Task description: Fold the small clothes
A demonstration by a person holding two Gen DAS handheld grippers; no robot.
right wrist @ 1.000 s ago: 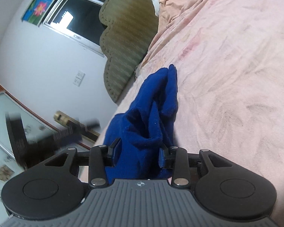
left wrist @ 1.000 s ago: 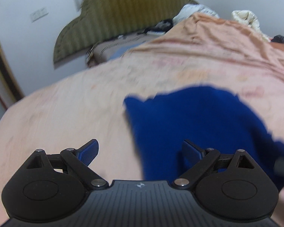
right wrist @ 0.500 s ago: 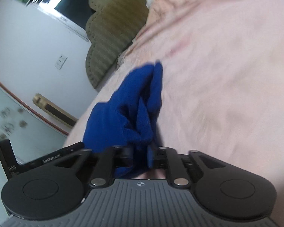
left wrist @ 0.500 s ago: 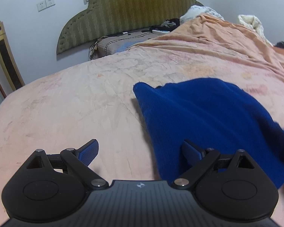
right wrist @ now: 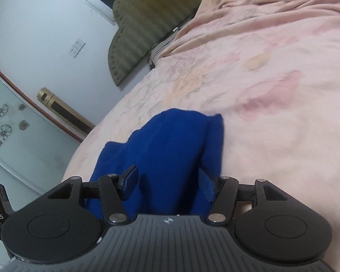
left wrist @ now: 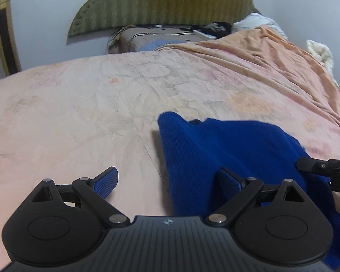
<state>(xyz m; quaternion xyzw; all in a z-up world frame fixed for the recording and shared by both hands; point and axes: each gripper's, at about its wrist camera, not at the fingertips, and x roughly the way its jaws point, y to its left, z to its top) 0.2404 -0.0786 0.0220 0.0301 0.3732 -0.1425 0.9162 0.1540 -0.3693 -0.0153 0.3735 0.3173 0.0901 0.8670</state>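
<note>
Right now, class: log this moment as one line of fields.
left gripper: open, empty | right gripper: jaws just opened, pads off cloth | blue garment: on pink bedsheet, between right jaws | fold: unfinished

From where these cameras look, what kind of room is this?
Most likely a bedroom: a bed under a rumpled pink sheet, a padded green headboard against the wall, and a blue garment on the bed.

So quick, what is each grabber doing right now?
Left gripper: open, holding nothing; the blue knitted cloth lies under its right finger.
Right gripper: jaws just opened, cloth loose between them.
</note>
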